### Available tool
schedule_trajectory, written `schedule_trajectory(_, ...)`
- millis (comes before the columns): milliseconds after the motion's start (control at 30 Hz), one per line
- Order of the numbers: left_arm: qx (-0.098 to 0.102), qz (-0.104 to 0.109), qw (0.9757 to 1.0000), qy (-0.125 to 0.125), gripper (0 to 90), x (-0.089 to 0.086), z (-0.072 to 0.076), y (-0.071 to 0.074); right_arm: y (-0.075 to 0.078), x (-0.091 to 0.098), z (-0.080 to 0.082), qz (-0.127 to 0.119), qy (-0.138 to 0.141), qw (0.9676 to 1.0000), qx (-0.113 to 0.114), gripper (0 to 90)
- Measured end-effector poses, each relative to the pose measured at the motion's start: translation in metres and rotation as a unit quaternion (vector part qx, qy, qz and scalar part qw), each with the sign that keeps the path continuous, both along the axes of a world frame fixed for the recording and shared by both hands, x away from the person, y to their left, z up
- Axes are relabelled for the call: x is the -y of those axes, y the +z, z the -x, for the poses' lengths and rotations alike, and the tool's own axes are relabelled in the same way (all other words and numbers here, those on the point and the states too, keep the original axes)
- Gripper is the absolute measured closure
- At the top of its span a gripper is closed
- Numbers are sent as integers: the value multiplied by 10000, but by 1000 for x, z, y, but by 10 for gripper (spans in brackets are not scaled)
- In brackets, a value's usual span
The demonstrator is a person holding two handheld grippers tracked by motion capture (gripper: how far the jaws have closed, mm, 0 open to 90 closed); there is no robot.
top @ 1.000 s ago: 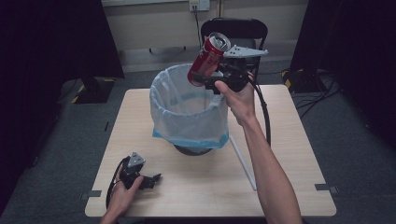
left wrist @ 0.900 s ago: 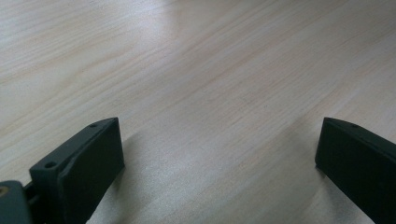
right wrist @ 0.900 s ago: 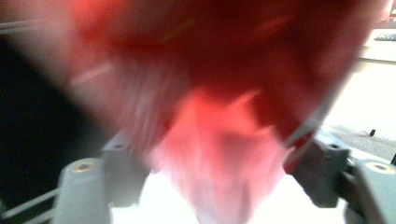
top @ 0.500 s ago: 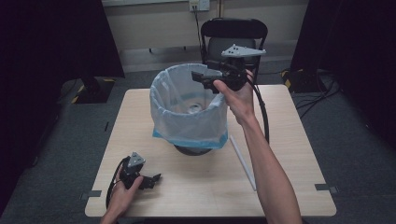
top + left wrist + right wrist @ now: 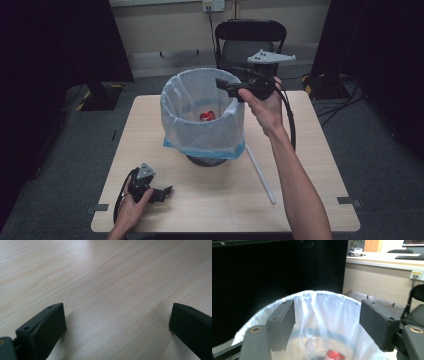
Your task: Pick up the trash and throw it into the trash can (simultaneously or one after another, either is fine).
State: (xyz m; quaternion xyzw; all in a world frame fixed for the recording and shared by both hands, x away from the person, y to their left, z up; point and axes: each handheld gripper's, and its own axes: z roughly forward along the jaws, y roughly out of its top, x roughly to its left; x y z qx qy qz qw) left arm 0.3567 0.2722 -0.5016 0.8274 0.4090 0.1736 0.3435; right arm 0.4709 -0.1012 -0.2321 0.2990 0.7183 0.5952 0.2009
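Can (image 5: 207,116), red, lies at the bottom of the lined bin (image 5: 202,117), seen in the centre of the high view and again at the bottom edge of the right gripper view (image 5: 334,355); only its top end shows there, so you cannot tell whether it lies flat or leans on the liner. Your right gripper (image 5: 223,84) hangs over the bin's right rim, upper centre of the high view, jaws spread wide and holding nothing; the right gripper view shows them framing the white bag (image 5: 317,315) with open air between. Judged from that, the hand is high and over the mouth so that anything let go falls inside rather than onto the rim. Your left gripper (image 5: 162,191) rests on the table (image 5: 300,150) at lower left of the high view, well apart from the bin; its own view shows both jaws parted over bare wood, gripping nothing. It looks parked there to keep clear of the working arm. White tube (image 5: 260,172), thin and straight, lies on the table right of the bin, running toward lower right, touching neither gripper; its upper end sits just beside the bin's base. Bag edge is folded over the rim with a blue band (image 5: 205,150) low on the outside. Chair (image 5: 250,42) stands behind the table, upper centre.
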Motion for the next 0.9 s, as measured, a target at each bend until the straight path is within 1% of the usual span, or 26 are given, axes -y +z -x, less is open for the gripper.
schedule_trajectory(67,4,16,10000,13,3,0,0,0,0,5,1,87,-56,9999,-43,283)
schedule_trajectory(267,0,10,10000,7,3,0,0,0,-1,23,10,187,-267,9995,-8,277)
schedule_trajectory(433,3,9,10000,9,3,0,0,0,-4,34,19,251,-355,9991,4,262)
schedule_trajectory(500,4,10,10000,9,3,0,0,0,-5,37,24,335,-369,9988,17,262)
schedule_trajectory(600,3,11,10000,10,3,0,0,0,-9,40,30,443,-413,9982,22,262)
schedule_trajectory(733,6,12,10000,7,3,0,0,0,-18,47,36,530,-464,9975,-38,273)
schedule_trajectory(900,5,14,10000,8,3,0,0,0,-24,56,45,456,-449,9979,-70,307)
